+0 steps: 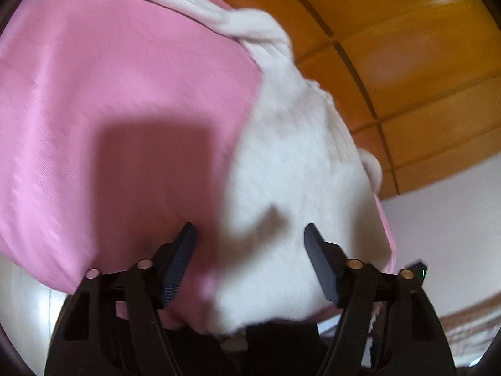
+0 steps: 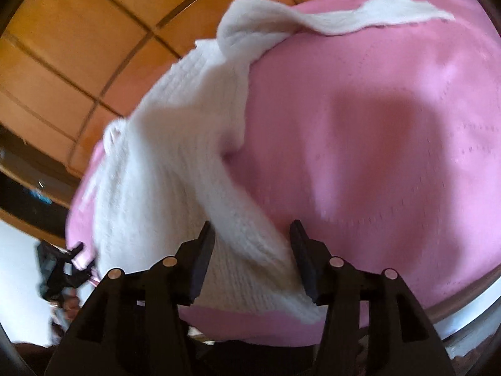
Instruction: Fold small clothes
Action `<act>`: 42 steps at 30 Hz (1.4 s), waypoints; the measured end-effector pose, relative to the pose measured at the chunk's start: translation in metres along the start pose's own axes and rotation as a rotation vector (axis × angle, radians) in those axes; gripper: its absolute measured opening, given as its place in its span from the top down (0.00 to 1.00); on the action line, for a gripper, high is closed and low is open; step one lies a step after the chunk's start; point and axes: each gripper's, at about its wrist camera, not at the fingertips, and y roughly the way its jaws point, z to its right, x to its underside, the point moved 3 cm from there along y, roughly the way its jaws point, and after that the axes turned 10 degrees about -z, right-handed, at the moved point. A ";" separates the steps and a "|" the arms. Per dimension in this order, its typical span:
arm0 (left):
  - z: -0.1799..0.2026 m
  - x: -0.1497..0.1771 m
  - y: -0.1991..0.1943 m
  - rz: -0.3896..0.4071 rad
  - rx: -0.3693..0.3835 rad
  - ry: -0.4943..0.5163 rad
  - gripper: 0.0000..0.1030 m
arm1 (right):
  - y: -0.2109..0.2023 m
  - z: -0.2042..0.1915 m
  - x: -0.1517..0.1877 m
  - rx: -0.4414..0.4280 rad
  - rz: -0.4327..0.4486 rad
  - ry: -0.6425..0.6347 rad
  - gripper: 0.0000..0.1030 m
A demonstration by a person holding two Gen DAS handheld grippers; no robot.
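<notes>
A small white knitted garment (image 1: 297,172) lies on a pink cloth (image 1: 109,94). One long white strip of it trails across the top of the pink cloth. My left gripper (image 1: 250,232) is open, its jaws wide apart just above the white knit's near edge. In the right wrist view the same white garment (image 2: 175,163) lies on the pink cloth (image 2: 375,156). My right gripper (image 2: 252,230) is open, with a fold of the white knit lying between its fingers. The left gripper (image 2: 67,269) shows at the far edge there, small and blurred.
The pink cloth covers a surface over an orange tiled floor (image 1: 407,62), which also shows in the right wrist view (image 2: 78,47). A white surface (image 1: 444,235) lies at the right. Dark furniture (image 2: 25,188) stands at the left.
</notes>
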 end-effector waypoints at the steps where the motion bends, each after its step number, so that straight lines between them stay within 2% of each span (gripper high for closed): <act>1: 0.005 0.004 0.007 -0.026 -0.018 0.048 0.82 | 0.004 -0.005 -0.002 0.009 -0.008 -0.020 0.92; 2: 0.014 0.003 0.016 -0.061 -0.050 0.099 0.95 | 0.005 -0.011 -0.003 -0.011 -0.032 -0.039 0.93; 4: 0.023 -0.001 0.007 -0.033 -0.084 0.142 0.96 | -0.014 -0.025 -0.004 -0.013 0.009 -0.096 0.93; 6: 0.027 -0.008 -0.012 -0.002 -0.087 0.165 0.96 | -0.042 -0.043 -0.004 -0.097 0.059 -0.150 0.94; 8: 0.027 -0.014 -0.032 0.020 -0.084 0.170 0.96 | -0.063 -0.054 0.003 -0.109 0.079 -0.221 0.94; 10: 0.021 -0.011 -0.041 0.021 -0.137 0.187 0.96 | -0.061 -0.052 0.012 -0.059 0.040 -0.251 0.94; 13: -0.004 0.002 -0.032 -0.030 -0.194 0.144 0.96 | -0.024 -0.025 0.028 0.057 -0.096 -0.205 0.94; 14: -0.009 0.005 -0.025 -0.037 -0.223 0.139 0.95 | -0.009 -0.018 0.033 0.079 -0.138 -0.191 0.92; 15: -0.012 0.006 -0.022 -0.034 -0.241 0.128 0.94 | -0.006 -0.011 0.036 0.095 -0.153 -0.181 0.83; 16: -0.016 0.004 -0.022 -0.026 -0.249 0.106 0.80 | -0.003 -0.006 0.034 0.126 -0.153 -0.151 0.79; 17: -0.020 0.002 -0.024 -0.011 -0.255 0.085 0.59 | -0.007 -0.003 0.032 0.131 -0.142 -0.136 0.68; 18: -0.025 -0.002 -0.030 0.025 -0.277 0.052 0.52 | -0.013 -0.003 0.028 0.134 -0.115 -0.124 0.58; 20: -0.036 -0.017 -0.050 0.112 -0.314 0.007 0.49 | -0.033 -0.010 0.014 0.158 -0.024 -0.138 0.44; 21: -0.042 -0.022 -0.058 0.132 -0.327 -0.017 0.45 | -0.040 -0.014 0.011 0.161 0.007 -0.147 0.40; 22: -0.051 -0.030 -0.066 0.156 -0.337 -0.063 0.37 | -0.046 -0.022 0.005 0.156 0.039 -0.160 0.39; 24: -0.075 -0.045 -0.090 0.228 -0.301 -0.191 0.36 | -0.046 -0.050 -0.007 0.109 0.084 -0.213 0.37; 26: -0.096 -0.063 -0.109 0.300 -0.271 -0.287 0.36 | -0.032 -0.079 -0.005 0.060 0.084 -0.272 0.33; 28: -0.113 -0.085 -0.127 0.378 -0.306 -0.337 0.36 | -0.002 -0.109 -0.010 0.015 0.052 -0.323 0.33; 30: -0.127 -0.105 -0.136 0.415 -0.354 -0.361 0.36 | 0.023 -0.134 -0.012 -0.018 0.016 -0.347 0.33; 32: -0.137 -0.128 -0.142 0.440 -0.453 -0.370 0.36 | 0.052 -0.155 -0.011 -0.049 -0.029 -0.378 0.33; 35: -0.131 -0.153 -0.139 0.442 -0.616 -0.240 0.36 | 0.078 -0.177 -0.007 -0.068 -0.066 -0.405 0.33; 36: -0.126 -0.157 -0.138 0.450 -0.657 -0.175 0.36 | 0.083 -0.181 -0.007 -0.076 -0.076 -0.405 0.33; 37: -0.112 -0.159 -0.131 0.448 -0.709 -0.060 0.36 | 0.088 -0.183 -0.007 -0.077 -0.083 -0.399 0.33; 39: -0.096 -0.158 -0.115 0.396 -0.821 0.139 0.36 | 0.095 -0.179 -0.014 -0.087 -0.099 -0.384 0.33; 41: -0.091 -0.150 -0.100 0.346 -0.885 0.284 0.36 | 0.099 -0.175 -0.015 -0.083 -0.115 -0.372 0.33; 42: -0.089 -0.154 -0.089 0.326 -0.900 0.320 0.36 | 0.102 -0.173 -0.016 -0.080 -0.120 -0.364 0.33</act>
